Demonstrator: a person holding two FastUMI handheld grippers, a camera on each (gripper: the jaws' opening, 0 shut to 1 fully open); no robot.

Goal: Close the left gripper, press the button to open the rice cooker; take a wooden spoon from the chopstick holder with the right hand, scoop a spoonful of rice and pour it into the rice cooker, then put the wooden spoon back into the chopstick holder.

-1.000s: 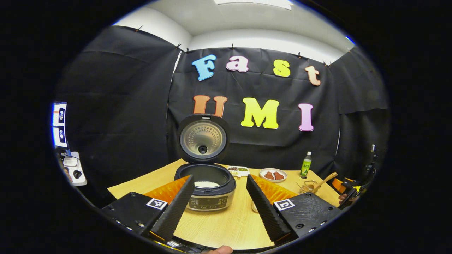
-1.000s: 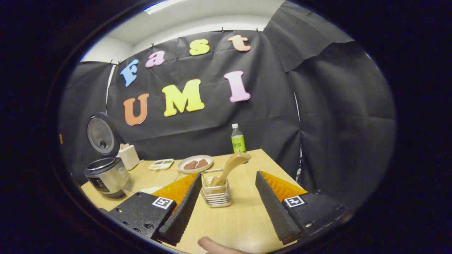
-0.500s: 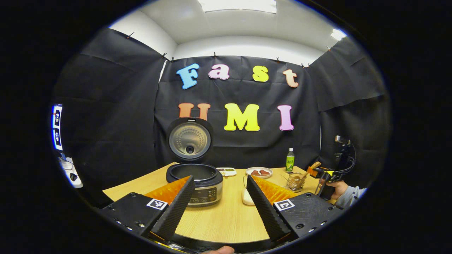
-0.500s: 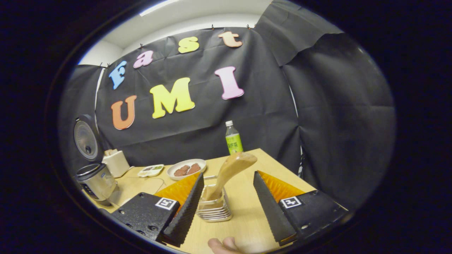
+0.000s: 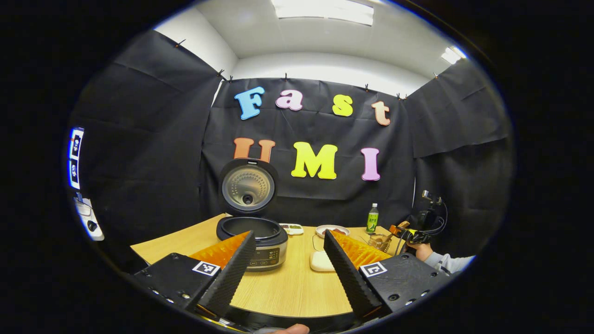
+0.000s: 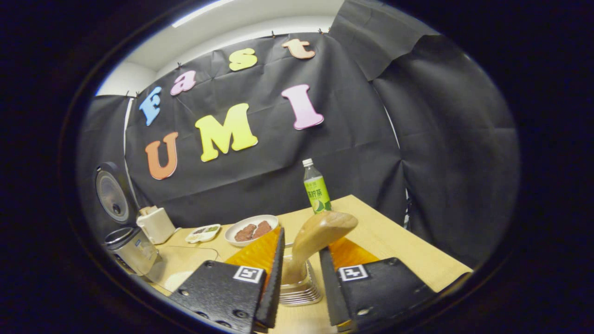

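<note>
R gripper (image 6: 299,283) is closing on the wooden spoon (image 6: 315,239); its 2 fingers are standing narrowly apart on either side of the handle, w/ the spoon rising between them out of the chopstick holder (image 6: 299,290); whether both fingers are pressing the handle yet cannot be told. L gripper (image 5: 287,266) is hanging spread wide over the table (image 5: 297,292), gripping nothing; the rice cooker (image 5: 253,236) is standing beyond its fingertips w/ the lid (image 5: 248,185) upright, so step 1 (button press) is judged done. Step in hand: no. 2, taking the spoon. The next move is calling for a firm pinch on the handle, then a lift straight up so the bowl clears the holder's wire rim w/o tipping it; then a carry to the rice. Also on the table: a plate (image 6: 253,229) of brown pieces and a green bottle (image 6: 316,188), both behind the holder; a white box (image 6: 155,225) beside the cooker.
</note>
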